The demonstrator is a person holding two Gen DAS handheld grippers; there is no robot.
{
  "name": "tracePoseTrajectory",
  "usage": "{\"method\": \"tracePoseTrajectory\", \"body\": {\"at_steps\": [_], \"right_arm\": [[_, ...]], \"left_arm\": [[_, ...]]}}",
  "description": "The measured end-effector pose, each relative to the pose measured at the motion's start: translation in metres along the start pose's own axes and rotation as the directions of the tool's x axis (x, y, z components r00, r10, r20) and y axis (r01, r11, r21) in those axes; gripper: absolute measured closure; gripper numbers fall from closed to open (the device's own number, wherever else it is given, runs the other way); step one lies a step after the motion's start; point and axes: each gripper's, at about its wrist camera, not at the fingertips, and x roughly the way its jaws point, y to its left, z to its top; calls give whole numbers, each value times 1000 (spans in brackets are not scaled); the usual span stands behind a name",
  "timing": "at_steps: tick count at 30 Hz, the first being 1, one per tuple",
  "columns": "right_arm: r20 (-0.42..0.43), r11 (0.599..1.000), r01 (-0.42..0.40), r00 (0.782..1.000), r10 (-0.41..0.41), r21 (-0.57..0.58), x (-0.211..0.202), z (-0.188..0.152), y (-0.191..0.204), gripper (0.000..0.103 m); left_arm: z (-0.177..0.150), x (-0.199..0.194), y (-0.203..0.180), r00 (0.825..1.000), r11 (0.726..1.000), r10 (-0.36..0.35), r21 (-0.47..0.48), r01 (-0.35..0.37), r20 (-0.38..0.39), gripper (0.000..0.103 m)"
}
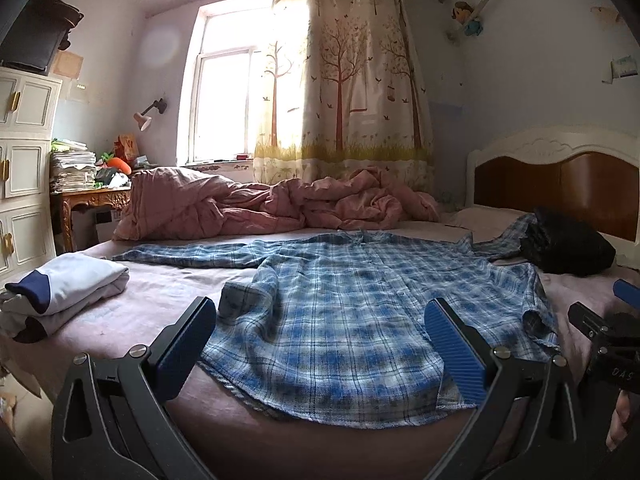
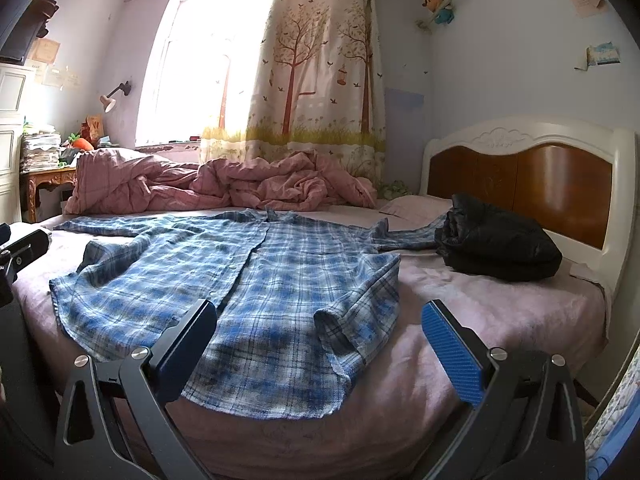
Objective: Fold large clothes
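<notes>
A blue and white plaid shirt lies spread front-up on the pink bed, collar towards the window and hem at the near edge. Its sleeves stretch out to the left and right. My left gripper is open just above the hem, nothing between its blue pads. My right gripper is also open, hovering over the shirt's right bottom corner, where the side edge is rumpled. The right gripper shows at the right edge of the left wrist view.
A folded white and navy garment rests at the bed's left side. A folded black jacket lies near the wooden headboard, partly on the shirt's right sleeve. A crumpled pink quilt fills the far side. A white cabinet stands left.
</notes>
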Motion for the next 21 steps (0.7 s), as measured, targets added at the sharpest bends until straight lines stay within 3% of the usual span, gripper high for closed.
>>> {"method": "tracePoseTrajectory", "body": {"at_steps": [12,15,21], "right_arm": [[1,1000,1,1000,-1,-2,-1,-2,-1,0],[-3,1000,-1,1000,1,2,0,0,-1,0],[-9,1000,-2,1000,2,2,0,-1,-2,0]], "left_arm": [[-1,-1,-1,1000,1000,23,13,-24,12,0],[-1,0,-1,1000,1000,-1,1,1,3,0],[-6,5,-11,1000,999,13,44,-12,-23,0]]}}
